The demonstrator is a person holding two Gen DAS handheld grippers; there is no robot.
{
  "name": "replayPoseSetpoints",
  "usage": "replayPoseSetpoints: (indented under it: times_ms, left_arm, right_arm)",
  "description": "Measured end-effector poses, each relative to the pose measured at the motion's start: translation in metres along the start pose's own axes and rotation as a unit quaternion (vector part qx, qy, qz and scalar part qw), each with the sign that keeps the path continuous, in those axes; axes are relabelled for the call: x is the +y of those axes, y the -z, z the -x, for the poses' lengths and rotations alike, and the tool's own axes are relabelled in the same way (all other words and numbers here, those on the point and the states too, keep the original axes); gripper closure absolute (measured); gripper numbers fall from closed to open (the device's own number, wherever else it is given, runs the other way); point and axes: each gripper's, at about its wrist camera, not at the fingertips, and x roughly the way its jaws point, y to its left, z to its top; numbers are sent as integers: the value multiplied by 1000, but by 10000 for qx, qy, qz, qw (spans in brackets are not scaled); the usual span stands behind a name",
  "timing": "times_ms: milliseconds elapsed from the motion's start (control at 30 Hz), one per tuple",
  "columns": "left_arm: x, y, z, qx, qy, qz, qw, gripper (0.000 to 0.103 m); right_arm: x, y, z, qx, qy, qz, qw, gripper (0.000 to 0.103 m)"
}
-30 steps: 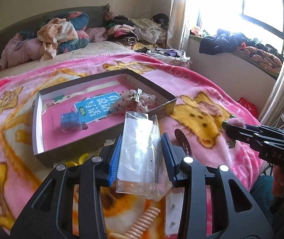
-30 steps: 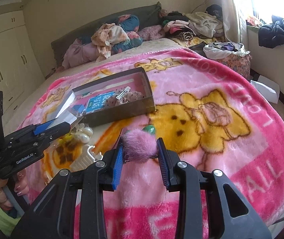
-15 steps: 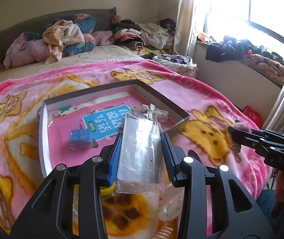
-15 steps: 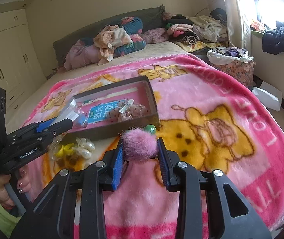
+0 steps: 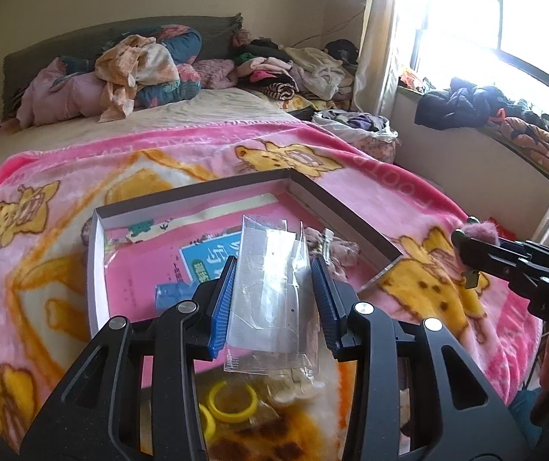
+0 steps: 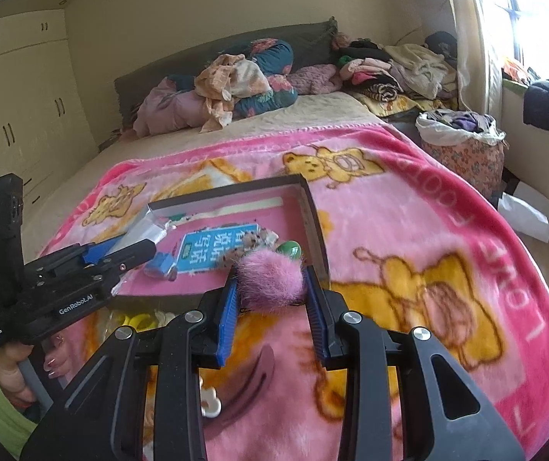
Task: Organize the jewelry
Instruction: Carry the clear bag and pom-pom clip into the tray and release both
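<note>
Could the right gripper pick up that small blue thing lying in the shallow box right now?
Probably not as things stand: the right gripper is shut on a fluffy pink pom-pom, so its jaws are full. The small blue thing lies uncovered in the shallow cardboard box.

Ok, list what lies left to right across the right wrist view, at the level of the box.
Left gripper with clear packet → blue card → pink pompom → box's right wall → yellow bear print

I see a fluffy pink cartoon-bear blanket [image 6: 409,230] spread over the bed's near end, heaped crumpled clothes [image 5: 143,69] along its head edge, cream wardrobe doors [image 6: 17,115] beyond its left edge.
</note>
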Motion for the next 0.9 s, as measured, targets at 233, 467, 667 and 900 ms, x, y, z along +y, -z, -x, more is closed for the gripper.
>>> replayPoseSetpoints:
  times_ms: [233, 467, 667, 900]
  left_arm:
    - [3, -7, -17, 62, -22, 2, 10000, 73]
    - [7, -7, -34, 180, -10, -23, 9998, 73]
    - [11, -1, -56, 491, -35, 2, 9988, 73]
    - [10, 3, -73, 666, -7, -74, 9978, 73]
  right_arm:
    - [-3, -16, -17, -8, 44, 76, 10000, 72]
    - [-8, -23, -36, 86, 59, 49, 9999, 72]
    - [-9, -24, -47, 127, 97, 93, 9998, 72]
    - [-15, -26, -68, 245, 120, 133, 9995, 72]
